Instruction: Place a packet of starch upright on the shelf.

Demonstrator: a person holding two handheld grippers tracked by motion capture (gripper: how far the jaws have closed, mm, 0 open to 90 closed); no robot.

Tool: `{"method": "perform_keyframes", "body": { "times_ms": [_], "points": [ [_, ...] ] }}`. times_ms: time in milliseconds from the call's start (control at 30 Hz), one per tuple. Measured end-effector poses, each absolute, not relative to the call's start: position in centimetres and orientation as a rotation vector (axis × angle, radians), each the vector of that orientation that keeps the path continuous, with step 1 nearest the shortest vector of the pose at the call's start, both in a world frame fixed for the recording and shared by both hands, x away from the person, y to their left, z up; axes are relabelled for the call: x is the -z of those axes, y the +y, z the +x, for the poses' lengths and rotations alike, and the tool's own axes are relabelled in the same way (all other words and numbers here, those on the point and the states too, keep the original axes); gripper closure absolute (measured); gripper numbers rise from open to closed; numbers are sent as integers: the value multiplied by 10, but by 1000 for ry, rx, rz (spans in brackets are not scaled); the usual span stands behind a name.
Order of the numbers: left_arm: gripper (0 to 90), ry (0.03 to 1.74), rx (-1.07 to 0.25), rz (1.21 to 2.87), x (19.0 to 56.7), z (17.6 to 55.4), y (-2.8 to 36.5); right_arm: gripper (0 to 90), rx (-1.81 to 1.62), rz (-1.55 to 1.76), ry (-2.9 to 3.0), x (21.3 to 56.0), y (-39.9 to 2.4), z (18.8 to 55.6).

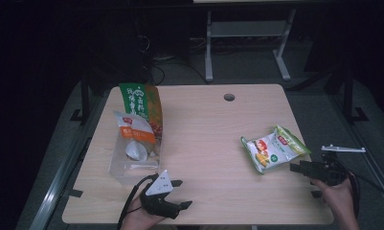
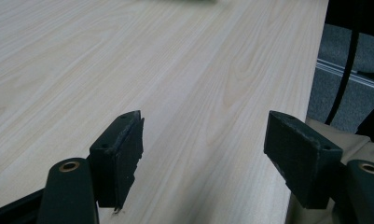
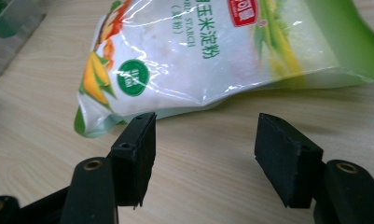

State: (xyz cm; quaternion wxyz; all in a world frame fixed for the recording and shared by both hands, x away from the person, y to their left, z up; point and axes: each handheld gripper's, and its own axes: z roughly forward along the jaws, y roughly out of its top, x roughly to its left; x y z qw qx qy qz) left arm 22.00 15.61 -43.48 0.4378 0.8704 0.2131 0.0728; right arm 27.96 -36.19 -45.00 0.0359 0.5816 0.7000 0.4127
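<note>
Right tongs (image 3: pixel 201 154) sit wide and empty, so I see the starch bag (image 3: pixel 212 56) lying sideways just ahead, nearer than my wide left tongs (image 1: pixel 177 194).

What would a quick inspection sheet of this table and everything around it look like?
Surface: pale wood table, round hole near far edge.
Job's things: corn starch bag lying flat at right.
Clutter: green pouch and clear bag at left.
Grippers: right gripper open, empty, just short of the starch bag; left gripper open, empty, over bare wood.
Cables: black cable trails from left gripper.
Surroundings: dark room, grey floor, white frame behind.
</note>
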Motion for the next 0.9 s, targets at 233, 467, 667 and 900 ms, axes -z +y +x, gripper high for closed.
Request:
{"method": "perform_keyframes", "body": {
  "times_ms": [233,467,667,900],
  "points": [
    [278,532,-183,2163,435,220,156,375,-1317,1851,2084,458,-366,296],
    [278,532,-181,2165,435,221,157,368,-1368,1918,2082,466,-360,313],
    [278,529,-180,2169,435,221,155,459,-1464,1963,2037,470,-356,318],
    [279,526,-176,2166,434,221,155,715,-1518,1972,1968,470,-347,323]
  ]
}}
